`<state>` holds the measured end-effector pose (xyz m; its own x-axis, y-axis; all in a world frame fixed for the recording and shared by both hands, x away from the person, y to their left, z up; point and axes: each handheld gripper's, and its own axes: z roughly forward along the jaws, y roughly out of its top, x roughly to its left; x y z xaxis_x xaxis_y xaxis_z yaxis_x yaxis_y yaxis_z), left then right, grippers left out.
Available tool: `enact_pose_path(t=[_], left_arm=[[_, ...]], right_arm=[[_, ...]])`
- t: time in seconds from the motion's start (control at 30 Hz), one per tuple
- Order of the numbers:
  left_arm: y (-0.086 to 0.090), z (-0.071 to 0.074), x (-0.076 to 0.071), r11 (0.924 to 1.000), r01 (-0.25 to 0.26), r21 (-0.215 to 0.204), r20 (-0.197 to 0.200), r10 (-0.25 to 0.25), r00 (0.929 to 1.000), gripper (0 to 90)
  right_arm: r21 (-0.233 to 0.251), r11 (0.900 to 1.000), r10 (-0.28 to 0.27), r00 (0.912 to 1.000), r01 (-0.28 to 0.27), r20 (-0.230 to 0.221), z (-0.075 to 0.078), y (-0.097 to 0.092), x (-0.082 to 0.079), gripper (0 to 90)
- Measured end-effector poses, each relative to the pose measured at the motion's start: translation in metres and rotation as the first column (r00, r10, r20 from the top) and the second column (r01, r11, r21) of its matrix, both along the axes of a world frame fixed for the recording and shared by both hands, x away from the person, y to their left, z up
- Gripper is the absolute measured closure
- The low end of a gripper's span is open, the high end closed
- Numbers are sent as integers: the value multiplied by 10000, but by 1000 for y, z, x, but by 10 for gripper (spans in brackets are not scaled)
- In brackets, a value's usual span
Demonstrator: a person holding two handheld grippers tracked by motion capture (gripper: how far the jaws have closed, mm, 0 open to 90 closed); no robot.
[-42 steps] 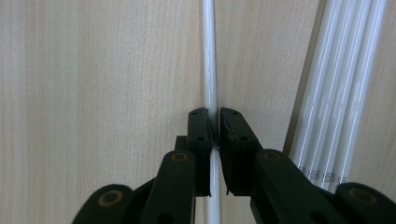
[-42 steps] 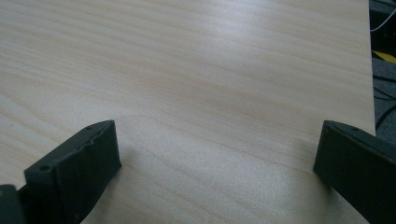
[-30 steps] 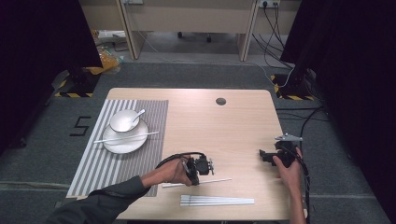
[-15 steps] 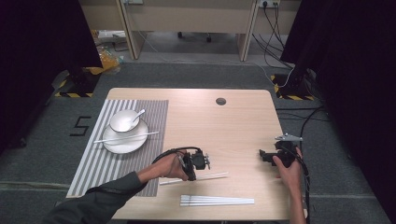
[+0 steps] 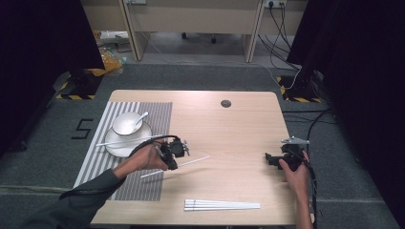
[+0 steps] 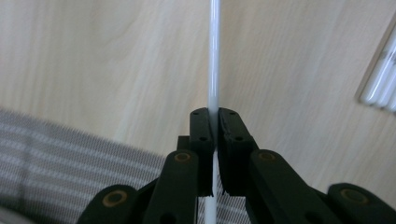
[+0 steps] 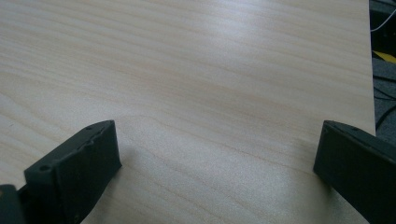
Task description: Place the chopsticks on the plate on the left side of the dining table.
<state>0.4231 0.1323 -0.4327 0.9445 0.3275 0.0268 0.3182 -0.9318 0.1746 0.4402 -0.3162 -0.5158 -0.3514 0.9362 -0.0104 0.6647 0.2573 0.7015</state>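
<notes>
Black claw (image 6: pixel 215 154) clamped on white chopstick (image 6: pixel 214 60), pale wooden table (image 6: pixel 116 60) beneath, striped placemat (image 6: pixel 56 168) lower left

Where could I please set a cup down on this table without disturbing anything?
The broad bare wood between the mat, the hole and the right gripper is free. It is crowded on the mat around the plate and bowl, and near the front edge by the white sticks.

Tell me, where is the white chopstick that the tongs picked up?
In the high view, the white chopstick sits pinched in the left tongs, at the striped placemat's right edge, just right of the plate.
</notes>
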Motion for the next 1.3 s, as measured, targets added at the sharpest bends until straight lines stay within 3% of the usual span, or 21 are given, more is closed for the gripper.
enact_pose_path(t=[0.1,0.13,0.17,0.23,0.3,0.4,0.47,0.67,0.8,0.9,1.07,1.1,1.3], left_arm=[[32,4,4,9977,-683,-45,80,683,9976,845],[32,4,4,9977,-683,-45,80,683,9976,845],[47,6,5,9951,-987,-109,126,988,9950,845],[54,6,6,9939,-1099,-94,171,1100,9938,845],[74,6,8,9878,-1555,-119,251,1558,9875,845],[86,7,11,9833,-1819,52,445,1815,9824,845],[100,8,16,9759,-2174,171,587,2160,9746,845],[113,12,26,9686,-2457,390,799,2421,9670,845],[120,3,35,9609,-2672,723,877,2607,9614,845],[122,-1,40,9564,-2830,720,850,2768,9572,845],[123,-8,48,9536,-2820,1050,767,2750,9584,844],[121,-9,49,9567,-2696,1096,763,2623,9620,844],[119,-11,50,9576,-2582,1278,788,2497,9651,843]], right_arm=[[0,10000,-3,10000,3,-1,0,0,0,3],[0,10000,-3,10000,3,-1,0,0,0,3],[1,10000,-2,10000,2,0,0,0,0,3],[-1,10000,-1,10000,1,-2,0,0,0,3],[0,10000,-1,10000,1,1,0,0,0,4],[-1,10000,0,10000,0,-1,0,0,0,3],[0,10000,0,10000,0,0,0,0,0,4],[-1,10000,-2,10000,2,1,0,0,0,4],[-1,10000,-1,10000,1,0,0,0,0,3],[0,10000,-2,10000,2,0,0,0,0,4],[-1,10000,-1,10000,1,-1,0,0,0,4],[-1,10000,0,10000,0,-1,0,0,0,4],[-1,10000,-1,10000,1,1,0,0,0,3]])
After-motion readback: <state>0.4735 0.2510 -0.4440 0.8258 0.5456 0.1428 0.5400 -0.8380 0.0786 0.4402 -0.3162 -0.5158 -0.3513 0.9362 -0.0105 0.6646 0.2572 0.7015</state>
